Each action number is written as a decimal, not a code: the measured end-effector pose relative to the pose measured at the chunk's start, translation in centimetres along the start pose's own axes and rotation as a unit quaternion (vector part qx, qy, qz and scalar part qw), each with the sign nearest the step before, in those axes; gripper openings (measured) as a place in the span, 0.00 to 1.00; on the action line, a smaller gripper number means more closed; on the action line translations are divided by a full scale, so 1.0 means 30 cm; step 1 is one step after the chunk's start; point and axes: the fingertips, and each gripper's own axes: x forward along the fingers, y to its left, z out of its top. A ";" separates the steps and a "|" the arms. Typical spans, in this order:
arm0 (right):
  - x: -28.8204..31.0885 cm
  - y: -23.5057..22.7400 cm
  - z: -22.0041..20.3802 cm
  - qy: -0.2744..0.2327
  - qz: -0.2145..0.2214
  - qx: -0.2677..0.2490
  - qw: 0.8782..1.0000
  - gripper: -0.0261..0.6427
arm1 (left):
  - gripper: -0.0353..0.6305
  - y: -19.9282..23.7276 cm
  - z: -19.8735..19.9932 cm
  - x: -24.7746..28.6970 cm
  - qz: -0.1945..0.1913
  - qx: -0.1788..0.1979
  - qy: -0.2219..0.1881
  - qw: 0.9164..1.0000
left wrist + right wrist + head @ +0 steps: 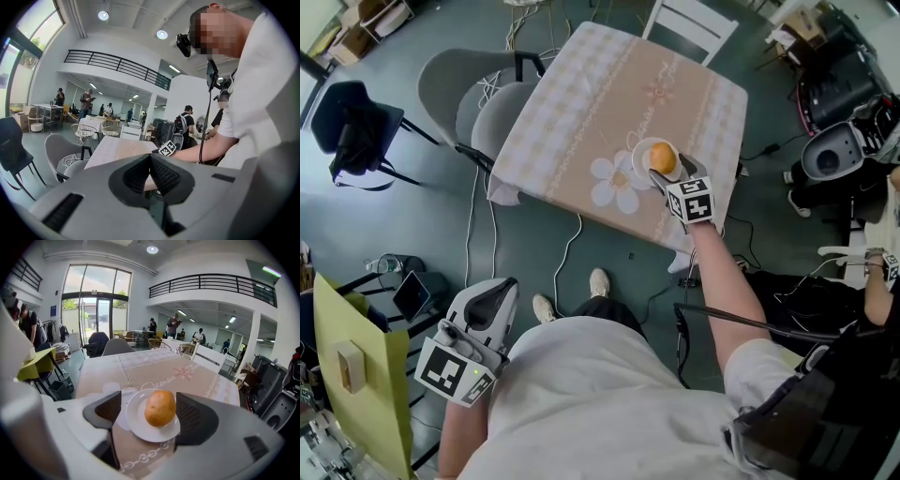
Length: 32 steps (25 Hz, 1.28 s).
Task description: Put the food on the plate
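Observation:
An orange-brown potato [663, 159] [160, 408] lies on a small white plate [639, 150] [136, 423] near the table's front right corner. My right gripper [673, 171] [150, 411] is open, with a pad on each side of the potato and a gap showing on both sides. My left gripper [492, 298] [150, 169] hangs low beside my left hip, away from the table, shut with nothing between its pads. In the left gripper view the right gripper's marker cube [167, 148] shows over the table [117, 150].
The table [581, 103] wears a beige checked cloth with flower prints. Two grey chairs [478, 94] stand at its left and a white chair [689, 23] at its far side. Cables trail on the floor, and a yellow-green panel [356, 375] stands at my left.

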 end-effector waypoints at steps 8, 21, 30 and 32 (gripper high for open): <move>-0.160 0.109 0.020 -0.010 -0.009 -0.003 1.000 0.59 | 0.06 -0.002 0.008 -0.069 -0.021 0.004 -0.020 1.000; -0.596 0.444 0.049 -0.054 -0.034 0.021 0.998 0.07 | 0.06 0.028 -0.033 -0.152 -0.083 0.008 -0.029 0.996; -0.885 0.737 0.097 -0.090 -0.045 0.039 0.994 0.06 | 0.06 -0.009 -0.103 -0.182 -0.161 0.020 -0.010 0.987; -0.943 0.807 0.116 -0.099 -0.046 0.035 0.993 0.06 | 0.06 -0.022 -0.117 -0.189 -0.176 0.022 -0.007 0.984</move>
